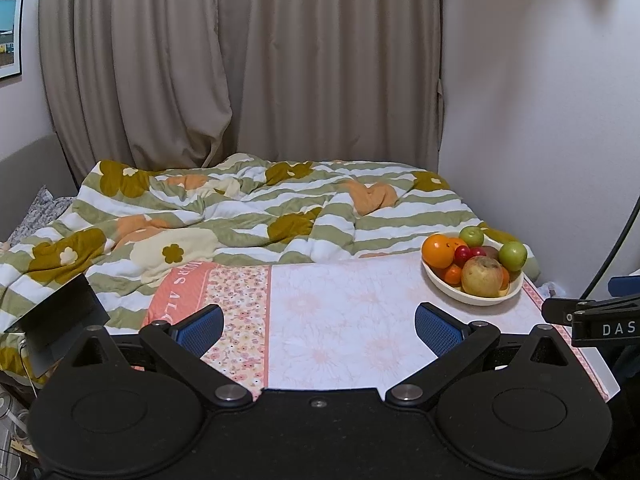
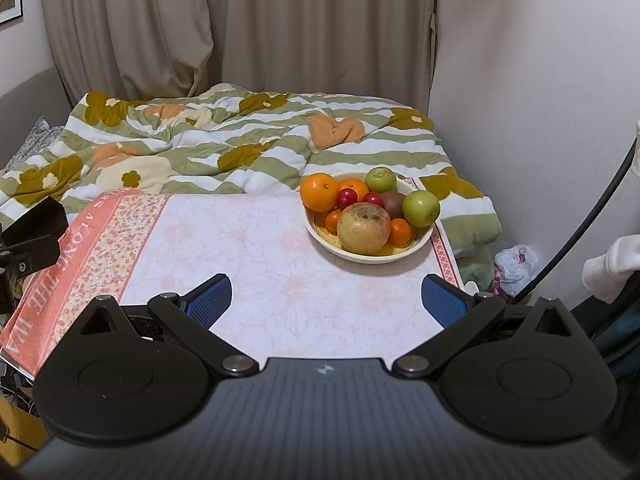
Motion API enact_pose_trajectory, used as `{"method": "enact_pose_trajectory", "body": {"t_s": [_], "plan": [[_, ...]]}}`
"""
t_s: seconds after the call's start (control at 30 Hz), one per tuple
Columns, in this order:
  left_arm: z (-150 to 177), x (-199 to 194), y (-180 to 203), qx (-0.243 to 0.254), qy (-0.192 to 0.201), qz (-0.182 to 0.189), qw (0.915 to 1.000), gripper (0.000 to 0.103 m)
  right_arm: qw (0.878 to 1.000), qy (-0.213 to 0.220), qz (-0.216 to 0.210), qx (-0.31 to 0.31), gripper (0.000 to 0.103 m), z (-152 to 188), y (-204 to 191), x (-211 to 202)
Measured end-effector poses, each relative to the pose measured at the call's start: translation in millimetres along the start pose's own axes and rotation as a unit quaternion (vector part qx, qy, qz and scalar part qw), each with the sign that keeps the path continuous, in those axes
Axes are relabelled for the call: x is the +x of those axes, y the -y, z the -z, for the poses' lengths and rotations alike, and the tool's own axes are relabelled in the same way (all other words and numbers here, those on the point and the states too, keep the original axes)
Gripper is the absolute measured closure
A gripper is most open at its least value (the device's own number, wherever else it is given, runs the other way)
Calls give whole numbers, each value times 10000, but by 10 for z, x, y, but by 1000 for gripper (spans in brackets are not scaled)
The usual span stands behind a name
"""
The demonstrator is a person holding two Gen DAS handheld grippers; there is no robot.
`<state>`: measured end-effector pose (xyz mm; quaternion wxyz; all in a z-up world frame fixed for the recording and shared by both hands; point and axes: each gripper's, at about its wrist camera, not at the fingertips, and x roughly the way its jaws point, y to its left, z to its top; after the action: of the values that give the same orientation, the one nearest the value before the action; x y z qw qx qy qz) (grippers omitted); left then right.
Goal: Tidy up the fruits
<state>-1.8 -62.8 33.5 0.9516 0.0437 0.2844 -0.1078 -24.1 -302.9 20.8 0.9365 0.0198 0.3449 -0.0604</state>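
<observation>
A cream bowl (image 2: 420, 245) full of fruit stands at the far right of a table with a pink floral cloth (image 2: 256, 248). In it lie a large yellow-brown apple (image 2: 363, 228), a big orange (image 2: 319, 191), two green apples (image 2: 421, 208), small red fruits (image 2: 346, 197), a kiwi (image 2: 394, 202) and small tangerines (image 2: 400, 230). The bowl also shows in the left wrist view (image 1: 444, 286). My right gripper (image 2: 326, 298) is open and empty, hovering over the cloth in front of the bowl. My left gripper (image 1: 319, 325) is open and empty over the table's middle, left of the bowl.
A bed with a striped floral duvet (image 2: 224, 140) lies behind the table, beige curtains (image 2: 240, 20) beyond. A white wall (image 2: 540, 80) is on the right, a black cable (image 2: 592, 216) and a plastic bag (image 2: 516, 260) beside the table. A black device (image 1: 60, 312) sits at the left.
</observation>
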Motion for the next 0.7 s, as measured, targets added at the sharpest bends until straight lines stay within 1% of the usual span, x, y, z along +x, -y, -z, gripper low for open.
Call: {"method": "enact_pose_trajectory", "body": {"t_s": [0.7], "plan": [[13, -65, 11, 4, 39, 13, 10000, 0, 10000, 13, -13, -25, 0, -21, -29, -4]]}}
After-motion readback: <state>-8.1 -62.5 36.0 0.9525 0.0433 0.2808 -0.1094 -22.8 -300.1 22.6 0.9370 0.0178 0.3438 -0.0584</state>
